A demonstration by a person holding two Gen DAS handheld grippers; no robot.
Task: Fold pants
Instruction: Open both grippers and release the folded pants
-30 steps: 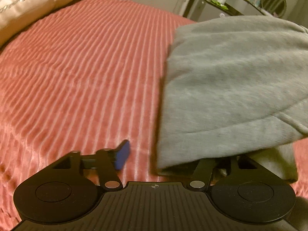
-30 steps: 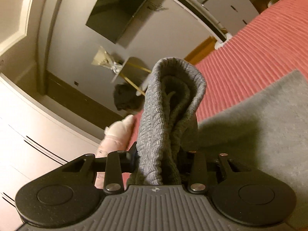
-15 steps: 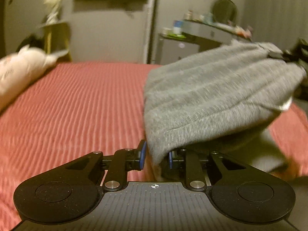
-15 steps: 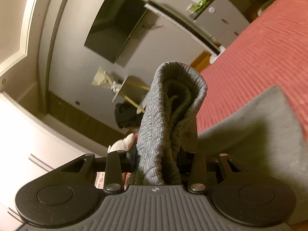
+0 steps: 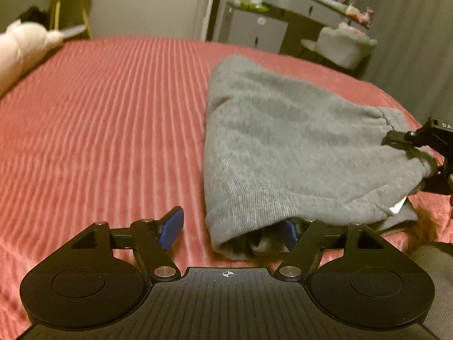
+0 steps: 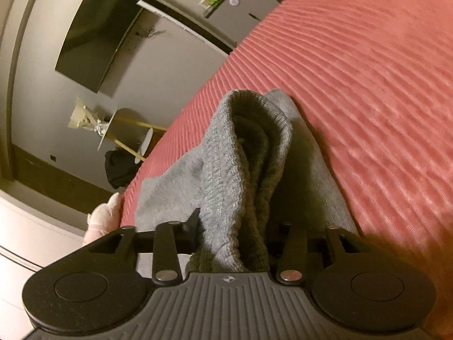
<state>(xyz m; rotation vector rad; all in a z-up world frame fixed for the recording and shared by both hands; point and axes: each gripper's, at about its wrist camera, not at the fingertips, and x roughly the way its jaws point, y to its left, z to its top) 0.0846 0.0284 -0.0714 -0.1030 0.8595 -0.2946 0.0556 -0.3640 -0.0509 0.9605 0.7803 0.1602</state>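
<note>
- Two blue-padded fingers of the left tool (image 5: 230, 229) have just spread wide, released; folded grey fleece pants (image 5: 297, 147) lie on the ribbed red bed (image 5: 99, 127), ribbed cuff nearest, plush toy (image 5: 22, 48) far left.
- Right tool (image 6: 235, 235), jaws just widening, has the knit cuff loosely between them, on the bed.

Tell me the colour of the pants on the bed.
Grey pants, clearest in the left wrist view.

White letters "DA" show on the black body of the right gripper (image 5: 414, 153) at the far right edge of the left wrist view, where the frame cuts the word off. No other text or label is legible in either view.
</note>
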